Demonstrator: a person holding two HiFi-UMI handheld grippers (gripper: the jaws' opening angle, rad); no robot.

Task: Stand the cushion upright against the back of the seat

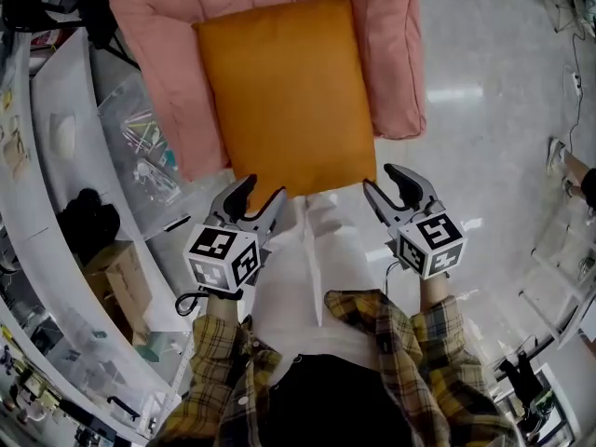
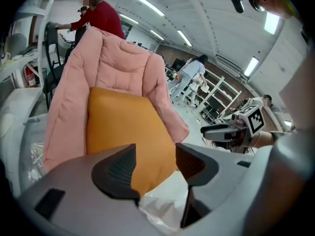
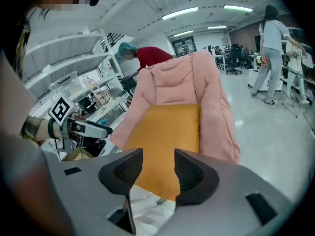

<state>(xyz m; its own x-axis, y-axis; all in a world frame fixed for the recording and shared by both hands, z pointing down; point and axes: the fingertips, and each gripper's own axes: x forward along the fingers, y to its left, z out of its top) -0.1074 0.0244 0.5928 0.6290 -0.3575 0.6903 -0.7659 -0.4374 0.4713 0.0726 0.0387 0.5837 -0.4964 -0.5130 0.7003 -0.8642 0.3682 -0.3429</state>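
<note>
Orange cushion [image 1: 284, 96] is lying on the pink seat [image 1: 396, 54]; left claw [image 1: 263, 192] and right claw [image 1: 379, 179] are hovering spread and empty, next pinching its near edge.

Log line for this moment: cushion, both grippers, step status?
cushion: lying on pink seat | left gripper: open, empty, at cushion's near edge | right gripper: open, empty, likewise | step: not yet gripped

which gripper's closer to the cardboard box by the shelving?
Left. In the head view the left gripper is just to the right of the cardboard box. The right gripper is further right, beyond the left one.
</note>
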